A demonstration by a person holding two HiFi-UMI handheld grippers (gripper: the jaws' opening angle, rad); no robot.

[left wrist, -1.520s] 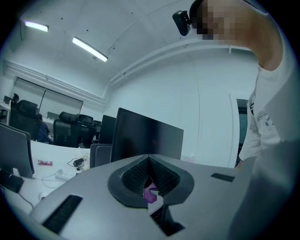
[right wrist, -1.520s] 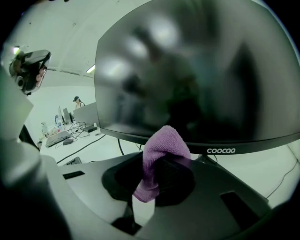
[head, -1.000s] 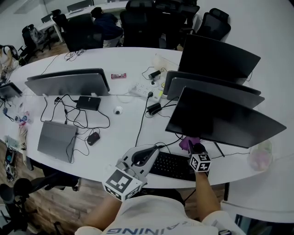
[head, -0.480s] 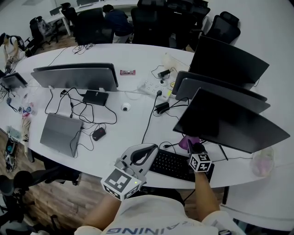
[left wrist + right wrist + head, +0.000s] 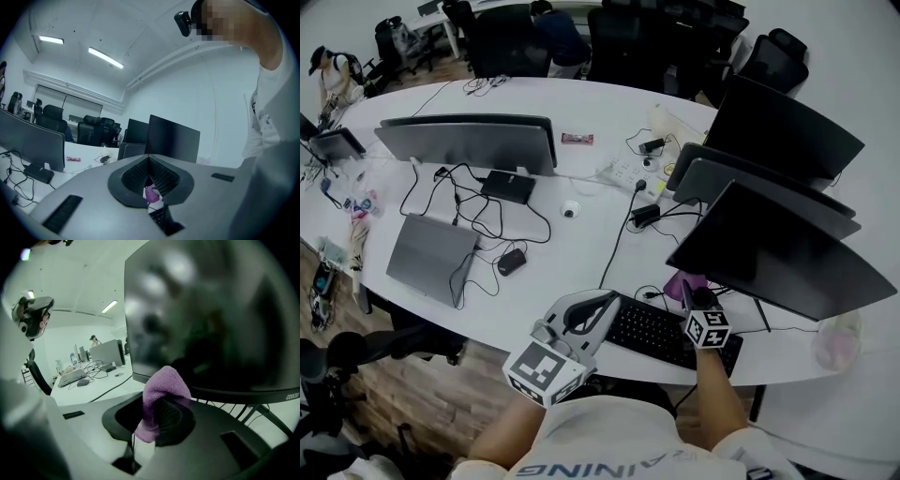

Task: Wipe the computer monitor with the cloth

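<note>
Nearest, the left hand-held gripper [image 5: 598, 309] hangs over the near edge of the white counter [image 5: 562, 267], just left of the black keyboard [image 5: 656, 330], its jaws pressed together on nothing. Right of it, the right hand-held gripper [image 5: 691, 292] is clamped on a purple cloth [image 5: 161, 389] at the lower left corner of the dark computer monitor [image 5: 787, 253]; contact with the screen cannot be told. Farther left lie a closed laptop [image 5: 427, 253] and a mouse [image 5: 512, 262].

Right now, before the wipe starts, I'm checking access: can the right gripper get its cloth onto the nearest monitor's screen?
Likely yes. The right gripper is shut on the purple cloth, close to the lower edge of the monitor, and nothing shows between cloth and dark screen.
</note>
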